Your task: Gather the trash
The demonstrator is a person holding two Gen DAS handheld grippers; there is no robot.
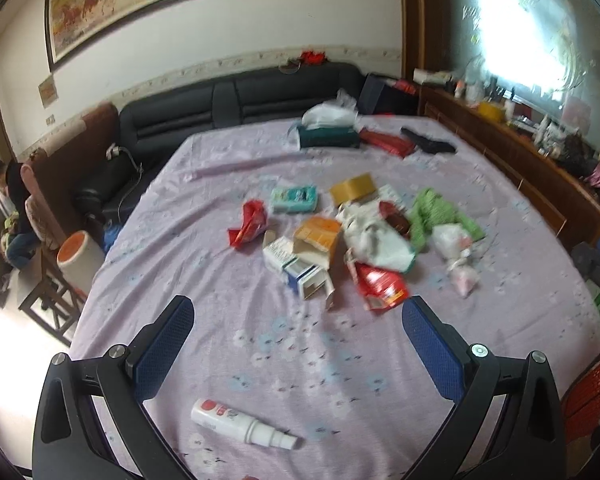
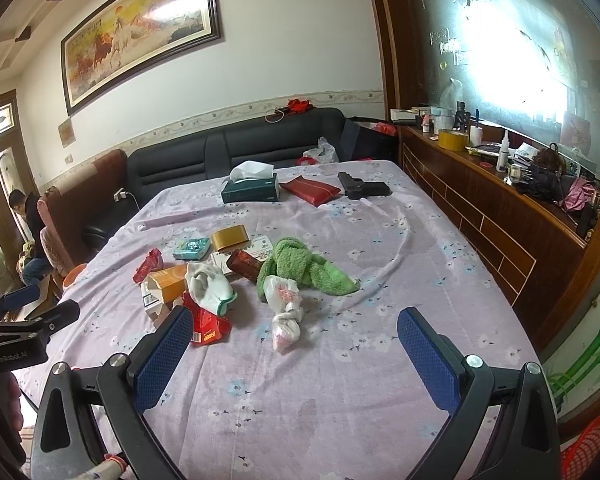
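Both hand-held grippers, the left (image 1: 298,316) and the right (image 2: 296,328), hovered with blue-padded jaws spread wide and empty over the table covered in a lilac floral cloth (image 2: 340,380). A white spray bottle (image 1: 242,424) lay just below the left one. Farther out sat the trash heap: crumpled red wrapper (image 2: 206,326), knotted white plastic bag (image 2: 284,300), torn orange carton (image 2: 170,282), beside a green towel (image 2: 304,266).
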